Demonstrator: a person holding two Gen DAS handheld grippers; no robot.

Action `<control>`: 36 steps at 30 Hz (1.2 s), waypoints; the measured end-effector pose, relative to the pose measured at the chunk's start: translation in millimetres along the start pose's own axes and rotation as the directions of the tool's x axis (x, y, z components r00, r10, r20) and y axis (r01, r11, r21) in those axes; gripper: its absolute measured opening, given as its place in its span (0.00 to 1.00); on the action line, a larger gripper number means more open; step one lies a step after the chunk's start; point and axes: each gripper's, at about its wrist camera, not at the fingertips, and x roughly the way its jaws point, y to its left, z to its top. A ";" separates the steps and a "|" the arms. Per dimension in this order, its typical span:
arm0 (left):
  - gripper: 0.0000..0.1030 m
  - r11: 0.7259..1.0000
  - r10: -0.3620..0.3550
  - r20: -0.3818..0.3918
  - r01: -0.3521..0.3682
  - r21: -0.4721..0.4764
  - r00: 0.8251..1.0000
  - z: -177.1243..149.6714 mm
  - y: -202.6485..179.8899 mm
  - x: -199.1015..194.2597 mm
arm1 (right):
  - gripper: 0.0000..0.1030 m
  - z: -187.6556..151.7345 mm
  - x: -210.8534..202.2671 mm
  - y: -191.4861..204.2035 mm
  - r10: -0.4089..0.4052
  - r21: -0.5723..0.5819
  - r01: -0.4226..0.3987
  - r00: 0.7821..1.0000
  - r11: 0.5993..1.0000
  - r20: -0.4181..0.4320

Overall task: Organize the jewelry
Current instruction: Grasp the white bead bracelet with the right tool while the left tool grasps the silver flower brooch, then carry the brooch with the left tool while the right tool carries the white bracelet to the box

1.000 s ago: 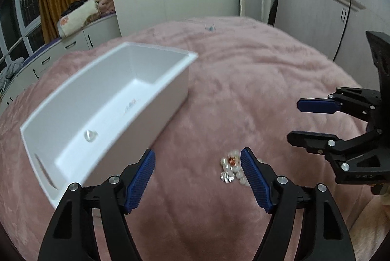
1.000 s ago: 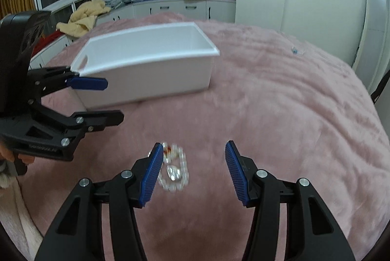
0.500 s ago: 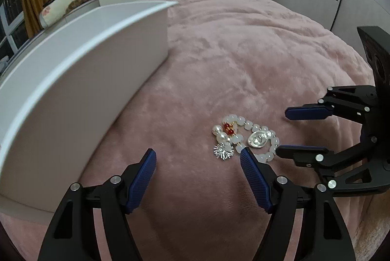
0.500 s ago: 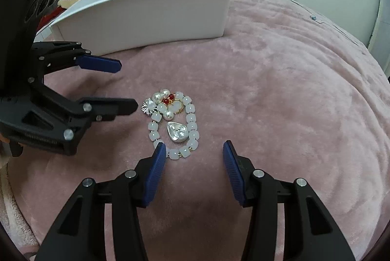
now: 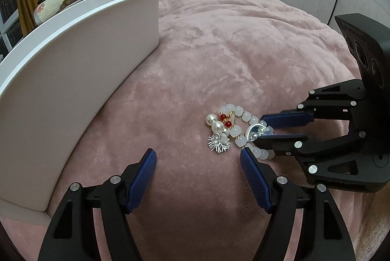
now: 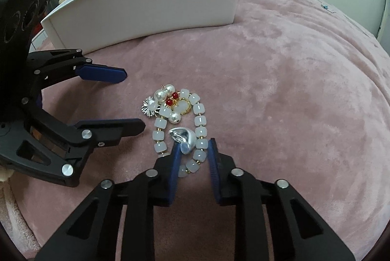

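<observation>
Left view: my left gripper (image 5: 198, 155) stands wide apart at the bottom centre, nothing between its blue pads, low over the pink blanket (image 5: 243, 54). The jewelry (image 5: 234, 127), a pale bead bracelet with pearls, red beads and a silver charm, lies just above my right pad, centre-right of the frame. My right gripper (image 5: 258, 128) comes in from the right edge, its jaws closing on the bracelet's near end and a shiny silver piece. The white box (image 5: 85, 66) fills the left side.

Right view: my right gripper (image 6: 193, 149) sits at the bottom centre, closing, with the silver piece (image 6: 184, 136) and a few bracelet (image 6: 199, 115) beads between the pads. My left gripper (image 6: 135, 100) reaches in from the left, spread, holding nothing, beside the pearls. The box (image 6: 158, 0) runs across the top.
</observation>
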 end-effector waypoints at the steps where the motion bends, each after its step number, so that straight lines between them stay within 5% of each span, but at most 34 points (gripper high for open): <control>1: 0.72 1.000 -0.001 0.000 0.001 0.000 1.000 0.2 0.1 0.5 | 0.13 -0.6 -1.6 -1.8 0.001 0.000 -0.001 1.000 1.000 -0.002; 11: 0.72 1.000 -0.013 0.004 0.013 -0.002 1.000 2.4 0.0 1.0 | 0.11 -3.3 -21.5 -24.0 -0.037 0.095 0.032 0.998 0.995 0.056; 16: 0.57 1.000 -0.008 -0.004 0.008 0.018 1.000 4.1 -3.2 4.3 | 0.11 -5.7 -31.4 -36.9 -0.085 0.148 0.072 0.993 0.986 0.083; 23: 0.53 0.998 -0.056 0.028 0.055 0.035 0.998 5.5 -8.9 1.4 | 0.11 -10.3 -34.2 -51.2 -0.107 0.193 0.089 0.990 0.977 0.087; 30: 0.24 0.992 -0.052 -0.008 0.052 0.111 0.999 5.1 -26.4 13.9 | 0.11 -10.4 -33.7 -49.3 -0.096 0.196 0.076 0.991 0.978 0.096; 36: 0.24 0.992 -0.066 -0.023 0.068 0.107 0.998 7.3 -24.1 15.3 | 0.11 -10.3 -36.4 -50.9 -0.084 0.218 0.058 0.991 0.974 0.109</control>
